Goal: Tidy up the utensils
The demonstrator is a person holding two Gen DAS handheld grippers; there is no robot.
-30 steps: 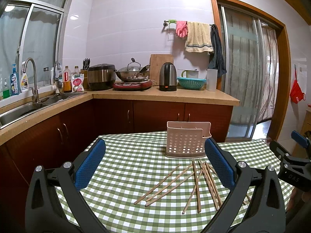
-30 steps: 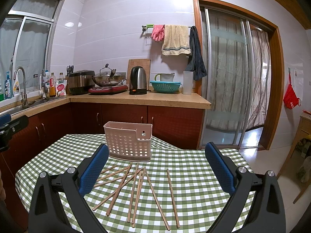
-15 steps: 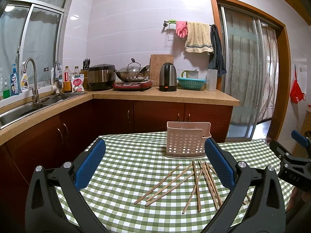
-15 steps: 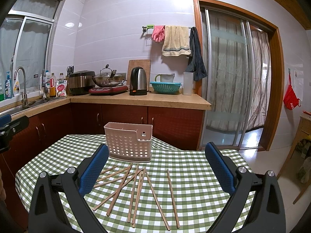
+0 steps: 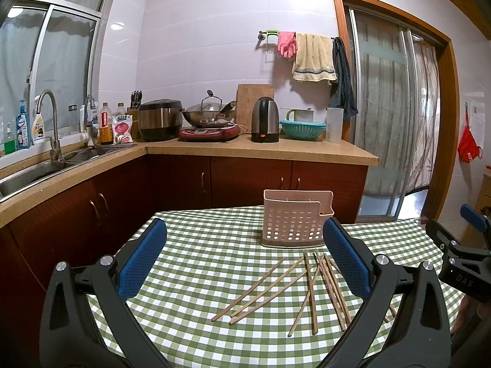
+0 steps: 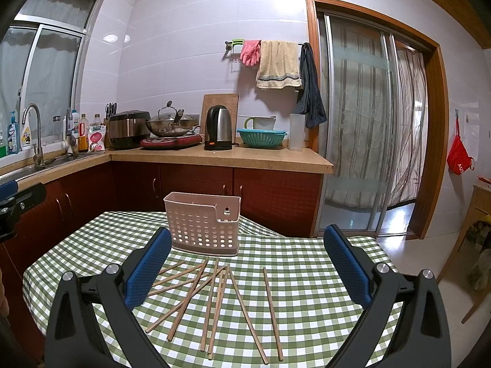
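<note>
Chopsticks [image 6: 214,303] lie loose on the checked tablecloth [image 6: 307,276], fanned out ahead of and below the right gripper [image 6: 245,270], between its wide-spread jaws as that camera sees them; the same scatter sits toward the right finger of the left gripper [image 5: 244,259], whose jaws likewise stand fully apart. Neither tool has hold of anything. Principal risk, as a judgement: the sticks are thin, round-looking and lie flat on cloth, so a closing jaw may roll one aside or pinch the fabric with it. Several sticks cross or touch near their far ends, just short of the holder; lifting one from that cluster could drag or flick its neighbours toward the table edge. One stick [image 6: 271,306] lies apart on the right gripper's right side and appears the cleanest first pick. The utensil holder [image 6: 202,225], a pale perforated plastic caddy, stands upright beyond the sticks, directly ahead of both tools; it looks light, and a stick pushed against its wall rather than dropped through the open top could shove or tip it. The cloth rides up in a ridge to the right of the holder, which may make it unsteady. The sticks are slender, brown, wooden-looking and of like length; their exact count is uncertain where the left gripper's finger covers some.
</note>
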